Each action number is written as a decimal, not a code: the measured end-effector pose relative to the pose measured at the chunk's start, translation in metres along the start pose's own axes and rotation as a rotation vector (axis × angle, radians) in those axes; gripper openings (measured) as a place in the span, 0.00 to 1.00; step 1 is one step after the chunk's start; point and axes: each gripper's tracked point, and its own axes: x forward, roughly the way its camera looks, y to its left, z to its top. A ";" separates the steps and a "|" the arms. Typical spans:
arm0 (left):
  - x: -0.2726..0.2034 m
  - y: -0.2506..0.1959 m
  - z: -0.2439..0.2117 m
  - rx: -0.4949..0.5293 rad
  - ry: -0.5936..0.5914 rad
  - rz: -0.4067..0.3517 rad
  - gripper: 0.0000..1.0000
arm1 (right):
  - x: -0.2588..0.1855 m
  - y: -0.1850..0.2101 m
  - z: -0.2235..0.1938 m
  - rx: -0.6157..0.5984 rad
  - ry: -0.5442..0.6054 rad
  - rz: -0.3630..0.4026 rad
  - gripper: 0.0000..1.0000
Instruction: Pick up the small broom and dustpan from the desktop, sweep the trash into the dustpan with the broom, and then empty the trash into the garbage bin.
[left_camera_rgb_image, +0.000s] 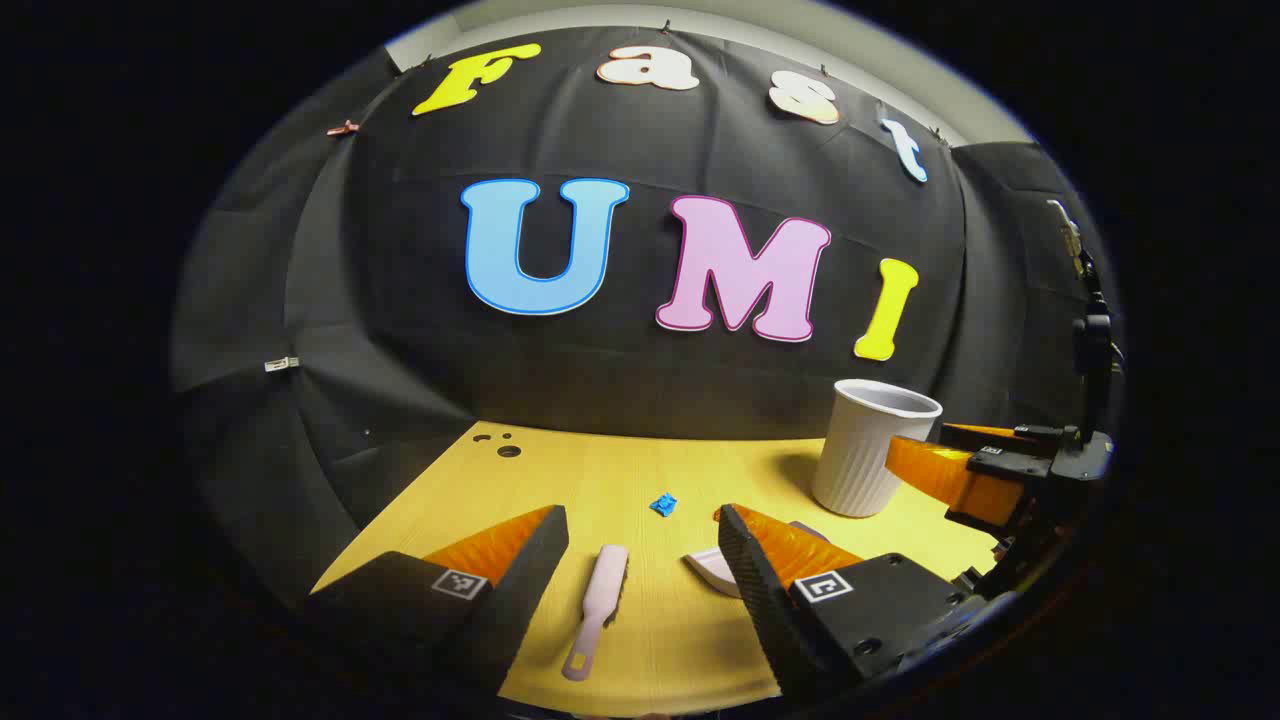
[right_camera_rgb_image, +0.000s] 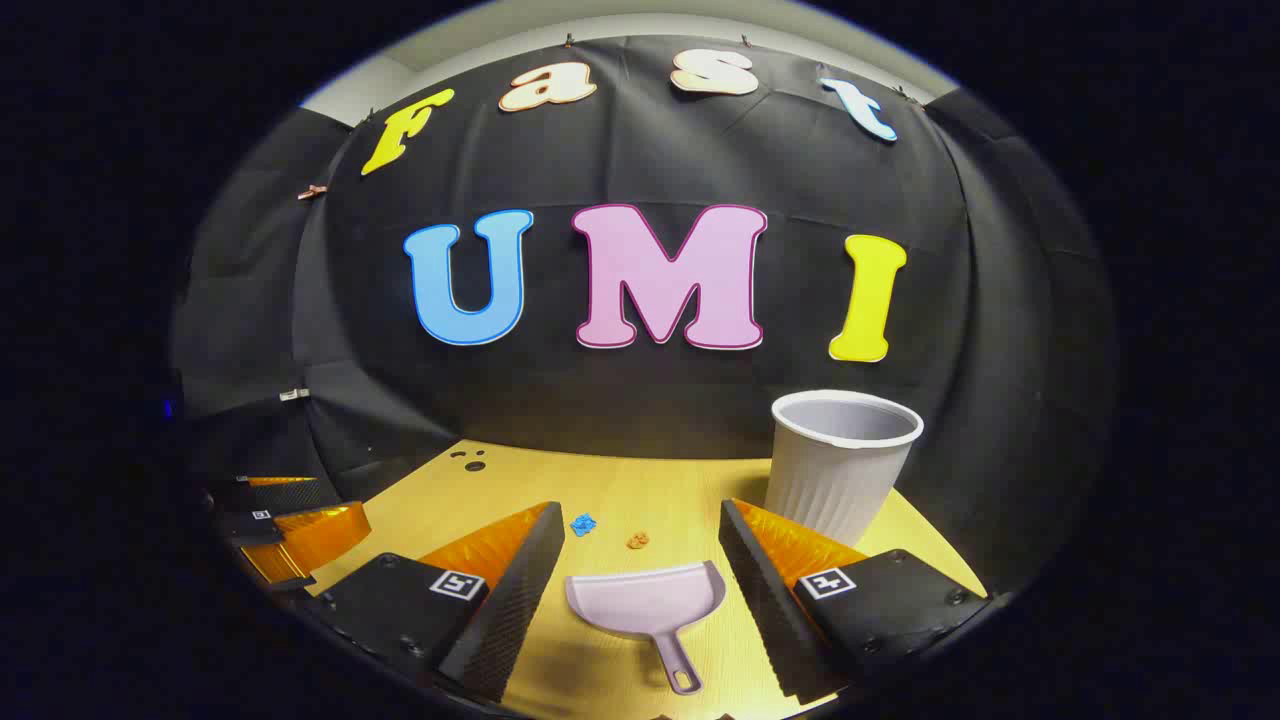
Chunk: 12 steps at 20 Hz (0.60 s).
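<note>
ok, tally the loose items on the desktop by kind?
Small broom: 1
Dustpan: 1
Ribbed white bin: 1
Blue trash scrap: 1
Brown trash scrap: 1
Total: 5

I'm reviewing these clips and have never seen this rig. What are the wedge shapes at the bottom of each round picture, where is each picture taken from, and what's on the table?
Each picture comes from a fisheye camera riding on a handheld two-finger gripper. The wedges at the bottom are that gripper's own fingers. The left gripper is open, with a small broom lying on the yellow desktop between its fingers. The right gripper is also open, with the dustpan lying between its fingers, handle toward the camera. Nothing is held yet. Farther back lie the trash bits: a blue scrap and a small brown crumb. The ribbed white cup at the right is likely the garbage bin. In the left gripper view, the other gripper shows at the right edge, near the cup.
</note>
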 end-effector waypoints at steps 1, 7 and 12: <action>0.004 0.000 0.000 -0.001 0.006 0.004 0.96 | 0.003 -0.001 -0.002 -0.003 0.007 0.004 0.98; 0.018 -0.014 -0.012 0.041 0.053 -0.025 0.95 | 0.015 -0.002 -0.013 0.003 0.041 0.049 0.98; 0.022 -0.012 -0.016 0.035 0.064 -0.014 0.95 | 0.022 -0.006 -0.016 0.009 0.053 0.058 0.98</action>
